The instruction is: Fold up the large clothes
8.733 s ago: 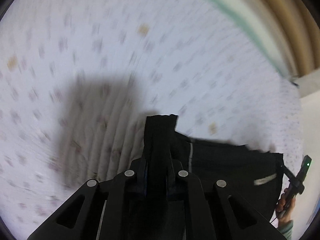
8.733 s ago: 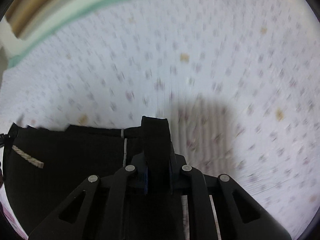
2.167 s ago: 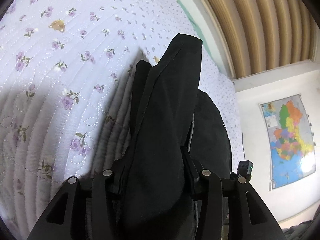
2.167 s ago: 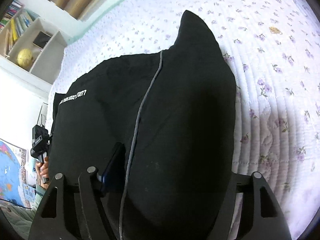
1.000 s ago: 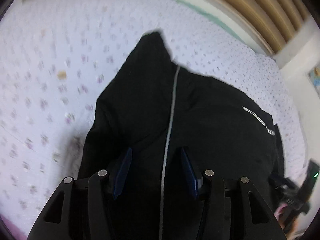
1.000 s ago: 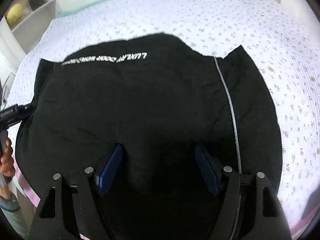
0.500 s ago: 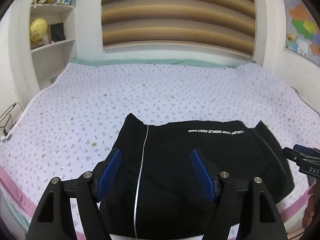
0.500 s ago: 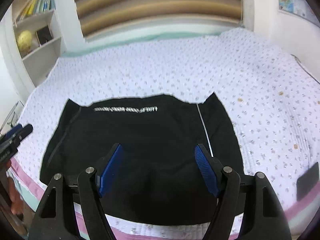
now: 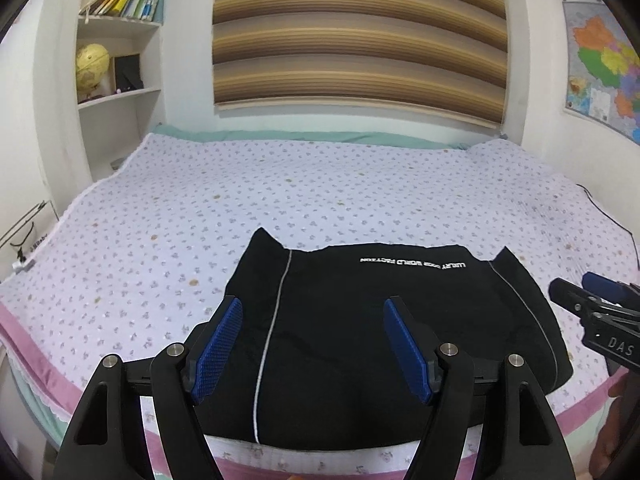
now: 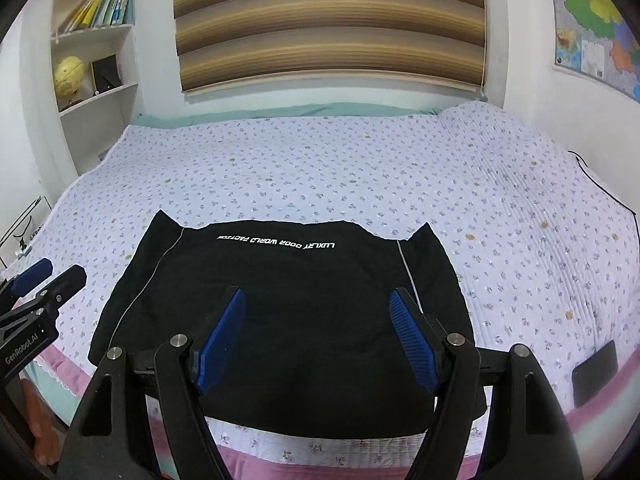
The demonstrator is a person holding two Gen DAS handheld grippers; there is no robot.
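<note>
A black garment point(image 9: 360, 328) point(image 10: 280, 300) with thin white side stripes and a line of white lettering lies folded flat near the front edge of the bed. My left gripper point(image 9: 313, 308) hangs open above its left half, nothing between the blue pads. My right gripper point(image 10: 316, 302) hovers open above its right half, also holding nothing. Each gripper shows at the edge of the other's view: the right one point(image 9: 580, 292) at the far right, the left one point(image 10: 48, 276) at the far left.
The bed point(image 9: 320, 184) has a white quilt with small flowers and a pink front border. A dark phone point(image 10: 594, 372) lies near the bed's front right corner. Shelves with books and a yellow globe point(image 9: 92, 66) stand left; a striped blind and a map point(image 9: 600, 68) are behind.
Both grippers have let go of the garment, which now lies flat. They have risen and pulled back from it, so the whole bed and the room come into view.
</note>
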